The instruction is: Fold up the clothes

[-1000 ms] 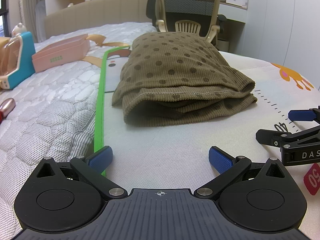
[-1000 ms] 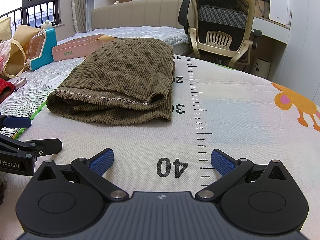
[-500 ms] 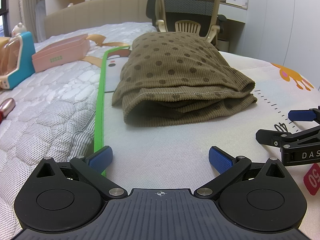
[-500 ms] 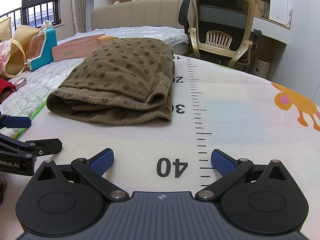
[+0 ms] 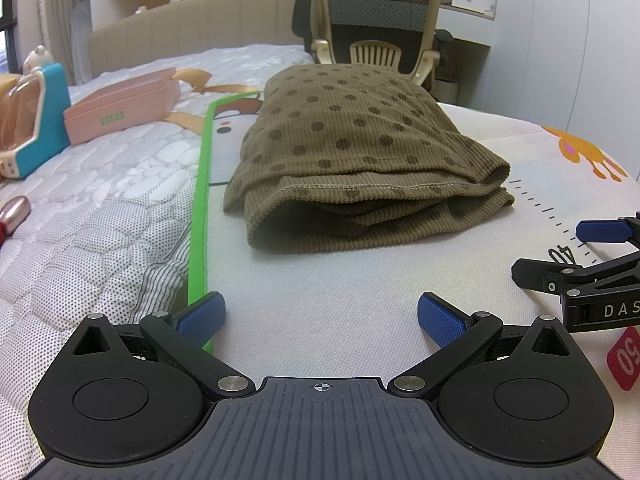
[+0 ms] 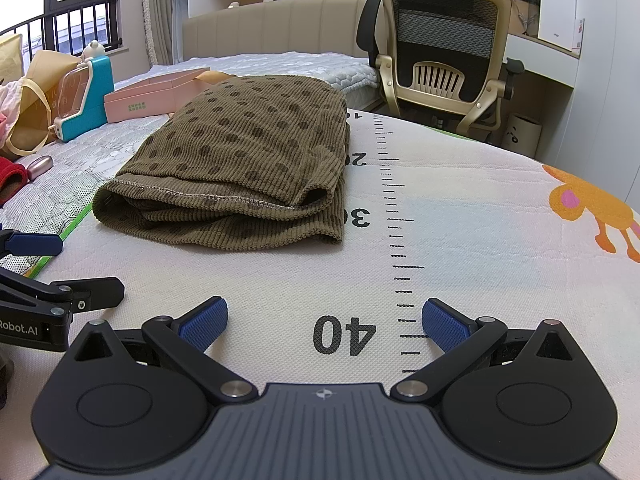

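Note:
A brown polka-dot ribbed garment (image 5: 360,160) (image 6: 244,168) lies folded in a thick stack on the white printed mat (image 5: 320,280) (image 6: 460,208). My left gripper (image 5: 320,316) hovers open just short of its near edge, nothing between the blue pads. My right gripper (image 6: 324,318) is open too, over the printed "40" on the ruler scale, a little to the right of the garment. Each gripper shows at the edge of the other's view: the right gripper (image 5: 592,252), and the left gripper (image 6: 44,264).
The mat lies on a quilted bed (image 5: 100,220) with a green border strip (image 5: 200,208). A pink box (image 5: 120,108), a teal-and-clear case (image 5: 36,120) and a paper bag (image 6: 36,92) sit to the left. An office chair (image 6: 444,60) stands beyond the bed.

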